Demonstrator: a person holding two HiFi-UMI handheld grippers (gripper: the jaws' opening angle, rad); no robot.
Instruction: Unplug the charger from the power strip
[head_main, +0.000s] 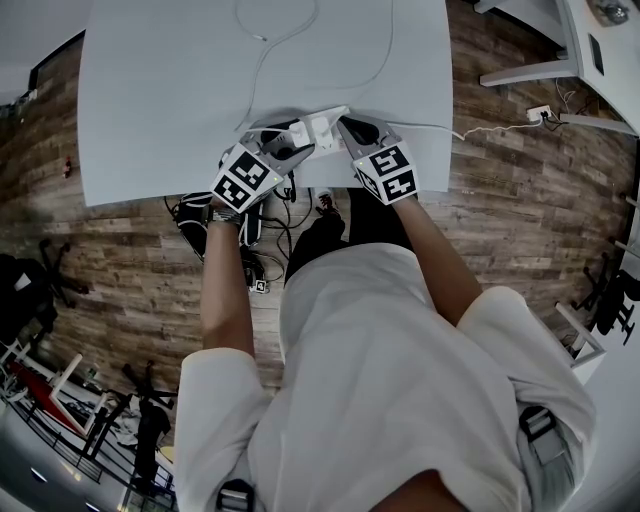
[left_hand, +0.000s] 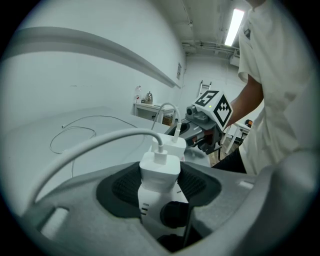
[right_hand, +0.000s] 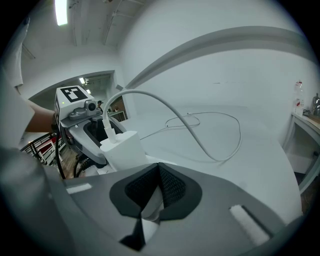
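At the table's (head_main: 150, 100) near edge: left gripper (head_main: 292, 140) clamped on the charger (left_hand: 160, 172), which sits plugged into the power strip (head_main: 320, 128). Right gripper (head_main: 350, 128) is pinched shut on the strip's right end. Risk: that pinch looks thin, so a hard pull may drag the strip loose instead of unseating the plug.

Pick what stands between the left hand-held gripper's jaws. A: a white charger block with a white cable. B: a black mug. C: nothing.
A: the left hand-held gripper's black pads flank the white charger block, with the white cable plugged into its top.
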